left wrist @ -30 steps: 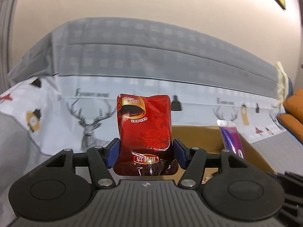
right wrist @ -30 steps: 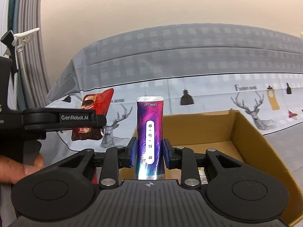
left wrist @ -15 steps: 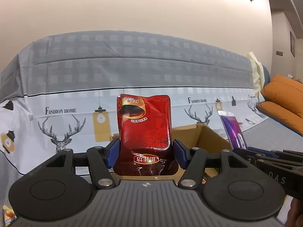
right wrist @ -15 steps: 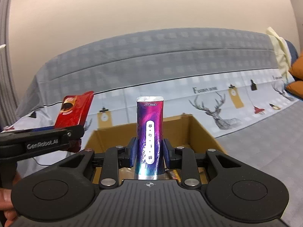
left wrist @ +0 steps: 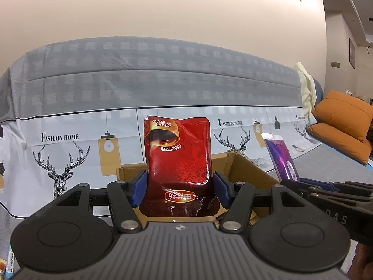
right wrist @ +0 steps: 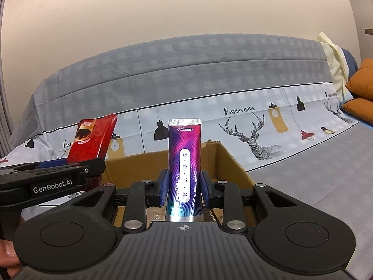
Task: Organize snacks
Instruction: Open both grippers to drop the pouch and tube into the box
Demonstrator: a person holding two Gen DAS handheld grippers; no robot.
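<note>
Now that both hands have swung over the box [right wrist: 233, 163], we are clamping pouch [left wrist: 178, 163] and stick [right wrist: 184, 163], nearing the drop.

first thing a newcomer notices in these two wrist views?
Probably the red snack pouch standing upright in the left gripper, dead centre of the left view. Next, the narrow purple packet clamped upright in the right gripper. Both sit in front of an open cardboard box, with a sofa cover printed with deer and lamps behind.
</note>
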